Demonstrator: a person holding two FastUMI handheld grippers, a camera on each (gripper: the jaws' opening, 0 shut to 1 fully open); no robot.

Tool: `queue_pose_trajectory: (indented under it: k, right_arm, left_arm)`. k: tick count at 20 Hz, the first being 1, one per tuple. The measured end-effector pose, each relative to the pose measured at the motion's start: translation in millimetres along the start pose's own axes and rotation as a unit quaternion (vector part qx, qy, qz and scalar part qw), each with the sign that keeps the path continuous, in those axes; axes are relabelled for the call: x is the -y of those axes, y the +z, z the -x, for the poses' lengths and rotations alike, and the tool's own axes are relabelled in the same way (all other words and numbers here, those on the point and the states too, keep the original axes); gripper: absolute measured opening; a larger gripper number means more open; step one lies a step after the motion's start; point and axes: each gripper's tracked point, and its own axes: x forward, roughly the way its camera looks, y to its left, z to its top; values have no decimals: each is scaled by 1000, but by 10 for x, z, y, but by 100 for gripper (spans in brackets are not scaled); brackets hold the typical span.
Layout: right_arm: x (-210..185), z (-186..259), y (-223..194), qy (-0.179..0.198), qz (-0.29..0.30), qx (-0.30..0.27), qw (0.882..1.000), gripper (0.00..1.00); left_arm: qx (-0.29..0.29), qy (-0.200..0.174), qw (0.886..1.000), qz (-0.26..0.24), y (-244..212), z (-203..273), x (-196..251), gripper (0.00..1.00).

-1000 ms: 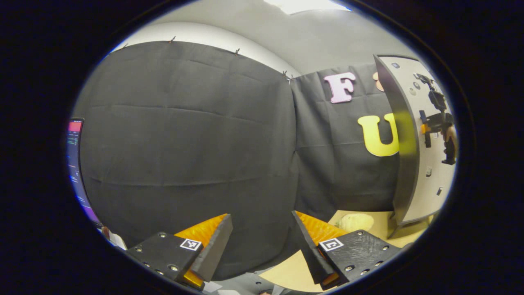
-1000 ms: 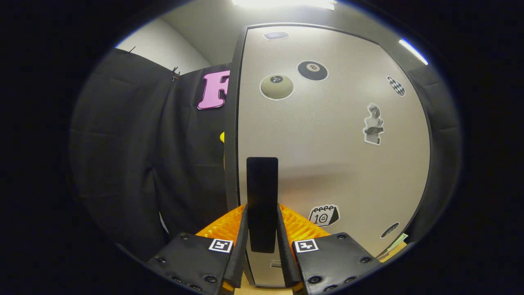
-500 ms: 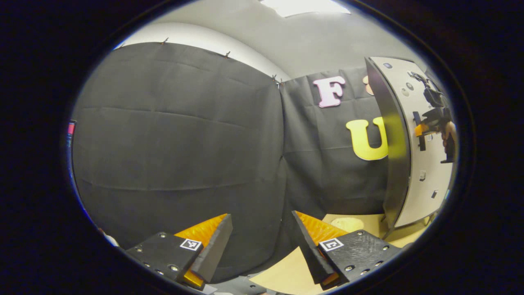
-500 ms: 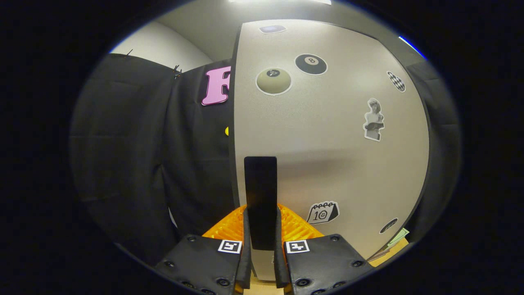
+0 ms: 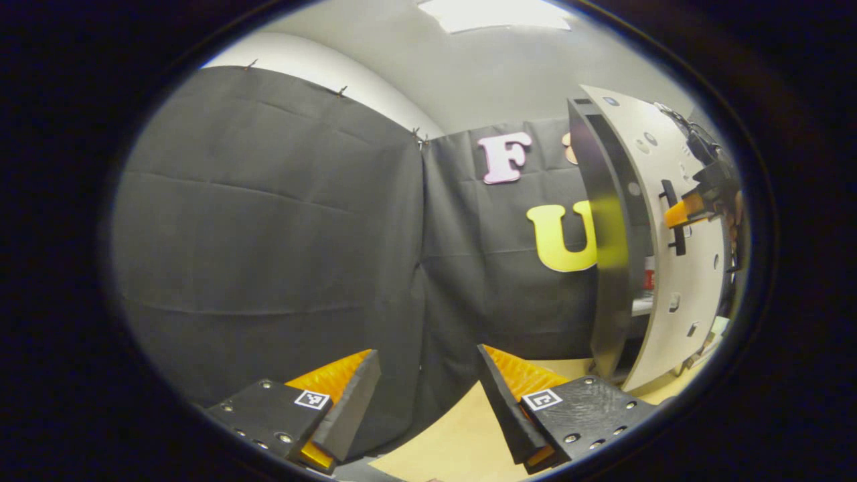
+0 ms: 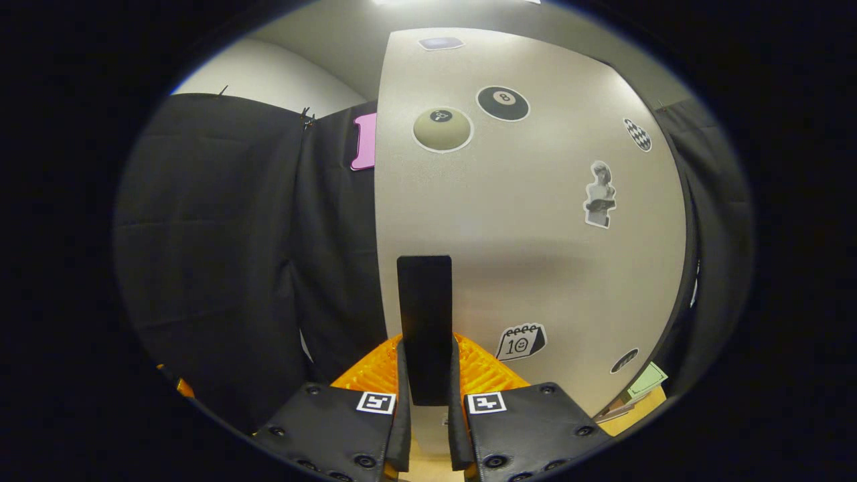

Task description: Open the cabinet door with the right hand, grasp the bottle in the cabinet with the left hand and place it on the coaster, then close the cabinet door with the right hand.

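Right hand-held gripper [image 6: 426, 428] clamped; left hand-held gripper [image 5: 428, 408] spread apart.

Cabinet door [image 6: 535, 254] stickers read "8" [image 6: 503, 102] and "10" [image 6: 520, 342].

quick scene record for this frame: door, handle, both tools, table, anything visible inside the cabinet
door: cabinet door ajar, gap at its free edge seen in the left gripper view
handle: dark vertical bar on the door front
right tool: shut on the handle, both fingers pressing its sides
left tool: open, holding nothing, above the table
inside: a shelf edge and a small red item show through the gap; too little visible to identify
stickers: several on the door front, including a black ball
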Motion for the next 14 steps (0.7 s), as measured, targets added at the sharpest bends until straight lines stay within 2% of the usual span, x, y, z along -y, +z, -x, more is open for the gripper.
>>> queue_pose_trajectory:
  k: [5,11,12,14]
  right_arm:
    - [41,146,-19,27,10,0,1000,25]
    - [108,341,-39,66,14,-4,998,25]
    - [118,366,-46,70,15,-4,997,25]
    - [147,407,-53,79,15,-2,997,25]
  left_arm:
    - [7,-41,999,8,56,320,237,87]
    - [8,-83,997,4,159,403,973,86]
    - [7,-91,996,2,176,458,1070,90]
    - [10,-101,995,-4,228,558,1209,86]
